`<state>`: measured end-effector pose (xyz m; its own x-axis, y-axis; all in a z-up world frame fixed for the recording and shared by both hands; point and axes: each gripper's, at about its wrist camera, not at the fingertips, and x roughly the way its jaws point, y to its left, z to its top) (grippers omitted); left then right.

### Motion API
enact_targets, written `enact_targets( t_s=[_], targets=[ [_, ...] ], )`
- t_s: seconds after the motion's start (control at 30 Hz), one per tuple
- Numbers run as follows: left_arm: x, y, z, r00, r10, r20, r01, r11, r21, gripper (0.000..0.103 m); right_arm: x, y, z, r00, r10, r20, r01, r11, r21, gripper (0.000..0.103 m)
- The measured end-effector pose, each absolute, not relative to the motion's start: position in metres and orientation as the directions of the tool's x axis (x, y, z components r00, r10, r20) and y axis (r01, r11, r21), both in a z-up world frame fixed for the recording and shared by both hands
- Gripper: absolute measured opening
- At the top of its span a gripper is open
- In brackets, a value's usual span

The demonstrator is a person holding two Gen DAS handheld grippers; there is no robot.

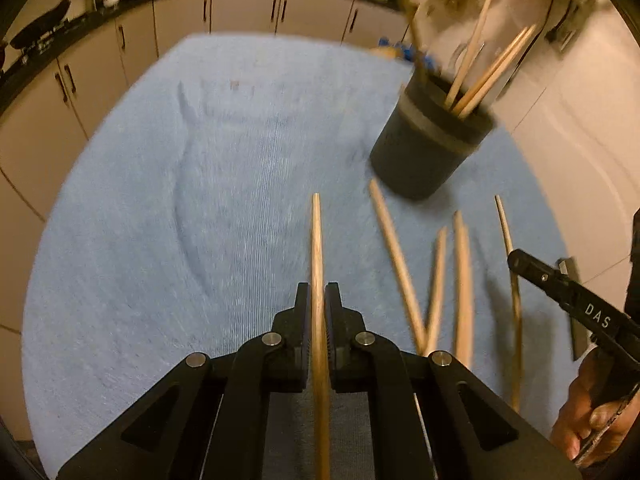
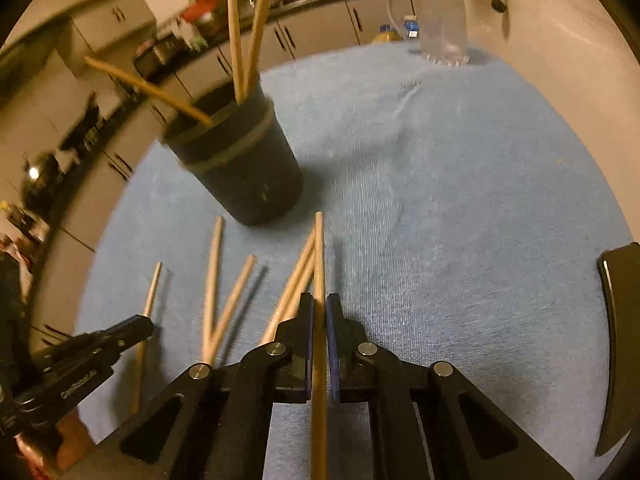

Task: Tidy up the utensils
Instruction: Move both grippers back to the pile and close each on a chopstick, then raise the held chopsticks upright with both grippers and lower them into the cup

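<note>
Dark utensil cup (image 1: 430, 140) sits upper right in the left wrist view on the blue towel (image 1: 200, 200), several chopsticks standing in it. Loose chopsticks (image 1: 436, 280) lie on the towel just below the cup. Left gripper (image 1: 318, 296) clamped on one chopstick (image 1: 317, 248), bottom centre. Right gripper (image 2: 320, 304) likewise pinches a chopstick (image 2: 319, 256), bottom centre of its view. Clear glass (image 2: 440, 20) upper right there.
</note>
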<state>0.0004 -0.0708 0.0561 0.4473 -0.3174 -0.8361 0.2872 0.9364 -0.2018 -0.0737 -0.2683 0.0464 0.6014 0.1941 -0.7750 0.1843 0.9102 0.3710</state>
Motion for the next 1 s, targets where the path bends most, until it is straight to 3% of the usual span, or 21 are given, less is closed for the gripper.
enact_targets(
  t_s=[0.4, 1.0],
  targets=[
    [-0.034, -0.048, 0.134, 0.648, -0.378, -0.661, 0.325, 0.922, -0.209, 0.006, -0.120, -0.260, 0.126, 0.849, 0.159, -0.504, 0.062, 0.917, 0.394, 0.007],
    [-0.039, -0.048, 0.149, 0.664, -0.389, -0.639, 0.335, 0.918, -0.212, 0.006, -0.138, -0.269, 0.142, 0.889, 0.143, -0.435, 0.065, 0.901, 0.429, 0.006]
  ],
)
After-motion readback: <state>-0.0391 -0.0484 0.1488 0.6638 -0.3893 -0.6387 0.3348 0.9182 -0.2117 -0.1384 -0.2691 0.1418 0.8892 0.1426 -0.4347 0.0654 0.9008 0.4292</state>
